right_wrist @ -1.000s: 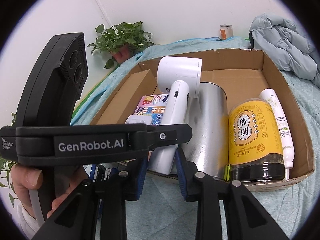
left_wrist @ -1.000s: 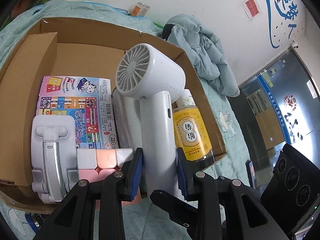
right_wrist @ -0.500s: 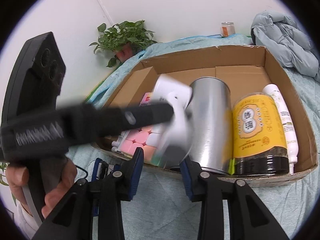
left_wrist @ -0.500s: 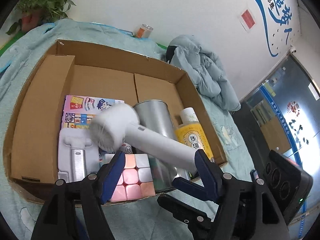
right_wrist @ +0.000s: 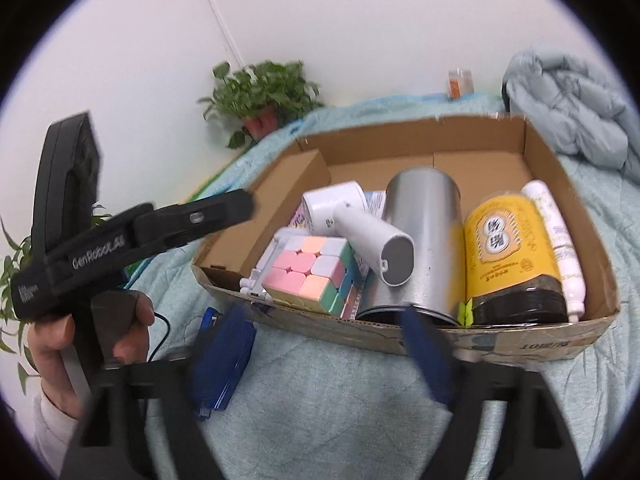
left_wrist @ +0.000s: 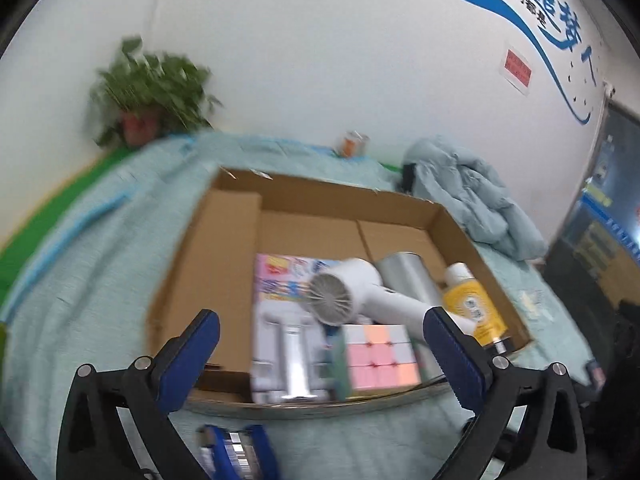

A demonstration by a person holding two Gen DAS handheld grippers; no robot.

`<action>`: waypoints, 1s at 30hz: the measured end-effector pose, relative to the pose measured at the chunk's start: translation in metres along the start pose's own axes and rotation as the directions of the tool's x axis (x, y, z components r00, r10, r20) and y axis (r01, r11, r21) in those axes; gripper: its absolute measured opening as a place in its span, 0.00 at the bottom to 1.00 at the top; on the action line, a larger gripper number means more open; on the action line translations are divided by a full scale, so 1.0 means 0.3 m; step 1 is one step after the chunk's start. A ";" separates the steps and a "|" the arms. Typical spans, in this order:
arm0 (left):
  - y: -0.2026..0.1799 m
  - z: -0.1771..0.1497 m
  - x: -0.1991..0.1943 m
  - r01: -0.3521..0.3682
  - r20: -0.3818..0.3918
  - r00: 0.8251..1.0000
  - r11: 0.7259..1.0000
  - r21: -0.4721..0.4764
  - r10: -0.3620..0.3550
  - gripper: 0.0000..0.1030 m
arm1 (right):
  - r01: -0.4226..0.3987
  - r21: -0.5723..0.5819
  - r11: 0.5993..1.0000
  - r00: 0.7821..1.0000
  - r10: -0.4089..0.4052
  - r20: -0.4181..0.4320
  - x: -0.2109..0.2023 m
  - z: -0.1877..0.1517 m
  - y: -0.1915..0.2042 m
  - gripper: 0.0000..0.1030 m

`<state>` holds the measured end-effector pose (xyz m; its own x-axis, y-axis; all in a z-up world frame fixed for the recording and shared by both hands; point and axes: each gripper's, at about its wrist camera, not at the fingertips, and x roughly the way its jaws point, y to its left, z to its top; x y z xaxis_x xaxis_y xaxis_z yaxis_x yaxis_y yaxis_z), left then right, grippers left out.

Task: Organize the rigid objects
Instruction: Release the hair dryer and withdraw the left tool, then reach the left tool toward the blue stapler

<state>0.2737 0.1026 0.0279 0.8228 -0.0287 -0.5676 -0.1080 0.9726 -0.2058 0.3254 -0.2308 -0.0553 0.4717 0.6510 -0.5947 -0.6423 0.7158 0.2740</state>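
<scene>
A white hair dryer [left_wrist: 360, 296] lies tilted in the cardboard box [left_wrist: 224, 256], resting on a pastel cube [left_wrist: 380, 356] and a silver can [left_wrist: 408, 276]. It also shows in the right wrist view [right_wrist: 360, 236], beside the cube [right_wrist: 308, 268] and can [right_wrist: 424, 236]. My left gripper [left_wrist: 320, 360] is open and empty, pulled back above the box's near edge; it shows in the right wrist view [right_wrist: 132, 236] left of the box [right_wrist: 560, 184]. My right gripper [right_wrist: 328, 352] is open and empty in front of the box.
The box also holds a yellow jar [right_wrist: 508, 248], a white bottle [right_wrist: 556, 232], a colourful flat pack [left_wrist: 280, 280] and a white stand [left_wrist: 288, 352]. A blue stapler [right_wrist: 224, 360] lies on the teal cloth before the box. A jacket [right_wrist: 568, 100] and a plant [right_wrist: 264, 92] sit behind.
My left gripper opened and let go of the hair dryer, which tipped over onto the cube and can. The left gripper drew back and up. My right gripper opened wider.
</scene>
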 end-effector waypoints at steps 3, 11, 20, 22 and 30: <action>0.019 -0.053 -0.042 -0.081 -0.005 0.997 0.996 0.047 0.081 0.99 | 0.039 -0.044 0.998 0.999 -0.038 0.028 -0.012 -0.020 0.016 0.93; 0.210 -0.218 -0.036 -0.102 -0.239 0.966 0.995 -0.020 0.095 0.99 | -0.164 -0.098 0.982 0.986 0.159 -0.050 0.044 -0.100 0.113 0.99; 0.298 -0.396 0.090 0.067 -0.432 0.883 0.962 -0.264 -0.181 0.82 | -0.270 0.063 0.961 0.941 0.277 -0.192 0.167 -0.270 0.170 0.99; 0.275 -0.422 0.095 0.076 -0.442 0.876 0.961 -0.265 -0.191 0.82 | -0.257 0.093 0.962 0.940 0.271 -0.209 0.182 -0.303 0.164 0.99; 0.105 -0.496 0.059 0.176 -0.464 0.848 0.961 -0.214 -0.258 0.82 | -0.231 0.149 0.961 0.945 0.258 -0.202 0.122 -0.354 0.101 0.99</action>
<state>0.2017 0.0984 -0.1073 0.4666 -0.3826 -0.7974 -0.0785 0.8802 -0.4682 0.2589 -0.2121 -0.1489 0.1573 0.7487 -0.6440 -0.6364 0.5755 0.5136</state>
